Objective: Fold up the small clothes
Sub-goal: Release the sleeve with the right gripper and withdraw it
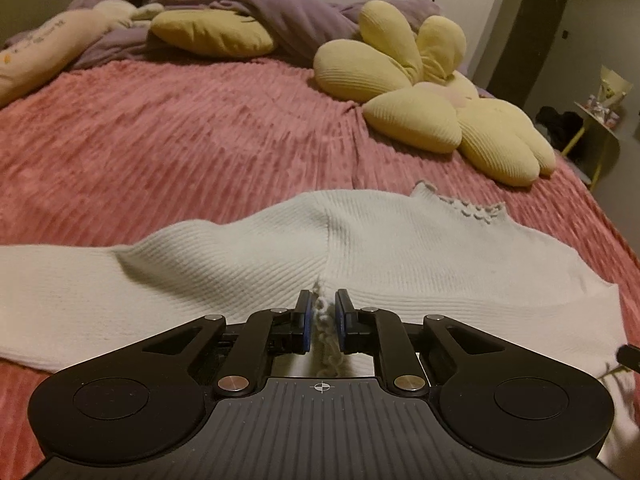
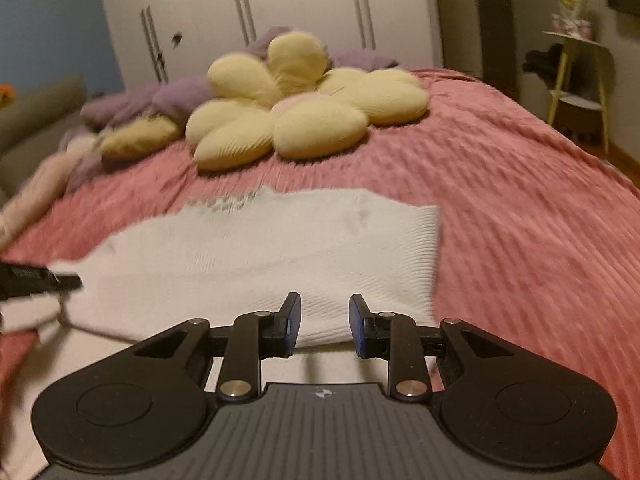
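Nearest in the left wrist view, the left gripper (image 1: pixel 323 312) has its blue pads drawn close, a frilly knitted edge of the white sweater (image 1: pixel 360 256) running between them; a sliver of gap shows on each side of the frill, so whether they truly pinch it cannot be told. The sweater spreads just beyond the fingertips, one sleeve trailing off to the left. The right gripper (image 2: pixel 325 322) is released, its jaws apart with nothing between them, hovering over the sweater's near hem; the folded body lies straight ahead. The left gripper's tip pokes in at its far left. Under everything is a pink ribbed bedspread (image 1: pixel 180 132). Farther ahead sits a yellow flower-shaped cushion (image 2: pixel 304 108), with purple bedding (image 1: pixel 248 0) behind. Far left of the left gripper lies a pale pillow (image 1: pixel 40 48) bearing small print too blurred to read. White wardrobe doors (image 2: pixel 280 8) close the background.
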`<control>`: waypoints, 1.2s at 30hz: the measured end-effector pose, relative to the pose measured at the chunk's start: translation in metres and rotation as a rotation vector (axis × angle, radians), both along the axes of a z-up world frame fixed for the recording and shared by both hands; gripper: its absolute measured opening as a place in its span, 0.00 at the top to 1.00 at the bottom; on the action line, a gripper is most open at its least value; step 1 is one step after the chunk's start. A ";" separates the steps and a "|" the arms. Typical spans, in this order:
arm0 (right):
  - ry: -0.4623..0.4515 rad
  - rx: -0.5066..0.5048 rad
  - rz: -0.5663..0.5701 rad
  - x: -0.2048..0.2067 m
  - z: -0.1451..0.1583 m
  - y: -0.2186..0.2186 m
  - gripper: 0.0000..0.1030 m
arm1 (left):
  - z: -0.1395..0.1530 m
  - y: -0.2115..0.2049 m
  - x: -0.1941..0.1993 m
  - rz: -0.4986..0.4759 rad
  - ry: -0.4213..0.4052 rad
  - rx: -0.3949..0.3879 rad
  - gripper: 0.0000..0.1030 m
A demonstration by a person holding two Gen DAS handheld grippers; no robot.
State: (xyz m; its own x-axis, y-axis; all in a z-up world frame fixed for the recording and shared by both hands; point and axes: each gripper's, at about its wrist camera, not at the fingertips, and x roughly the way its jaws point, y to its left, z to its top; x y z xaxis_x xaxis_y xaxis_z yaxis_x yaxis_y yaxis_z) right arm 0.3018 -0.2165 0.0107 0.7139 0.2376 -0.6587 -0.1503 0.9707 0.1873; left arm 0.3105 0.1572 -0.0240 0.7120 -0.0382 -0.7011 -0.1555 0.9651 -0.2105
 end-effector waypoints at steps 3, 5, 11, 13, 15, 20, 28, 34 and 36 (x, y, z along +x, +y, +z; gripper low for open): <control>0.006 -0.074 0.006 0.013 -0.007 0.017 0.78 | -0.003 0.002 -0.001 -0.003 0.018 -0.022 0.82; 0.011 -0.081 0.028 0.019 -0.010 0.027 0.78 | -0.007 0.003 -0.001 -0.022 0.031 -0.050 0.76; 0.027 -0.159 0.068 0.025 -0.033 0.046 0.78 | -0.016 -0.005 0.006 -0.069 0.045 -0.034 0.77; 0.027 -0.149 0.064 0.024 -0.031 0.045 0.78 | -0.015 -0.005 0.010 -0.077 0.044 -0.050 0.90; 0.030 -0.134 0.060 0.024 -0.028 0.043 0.78 | -0.008 -0.008 0.011 -0.080 0.003 -0.018 0.91; -0.039 -0.132 0.057 0.022 -0.018 0.044 0.78 | 0.004 -0.013 0.013 -0.047 -0.070 0.052 0.91; 0.016 -0.160 0.102 0.030 -0.031 0.047 0.78 | -0.003 -0.016 0.001 -0.016 -0.005 0.127 0.77; -0.038 -0.102 0.159 0.019 -0.018 0.063 0.78 | 0.009 -0.042 -0.013 -0.063 -0.071 0.074 0.62; -0.036 -0.114 0.213 0.015 -0.021 0.075 0.78 | 0.002 -0.051 -0.010 -0.089 -0.046 0.071 0.58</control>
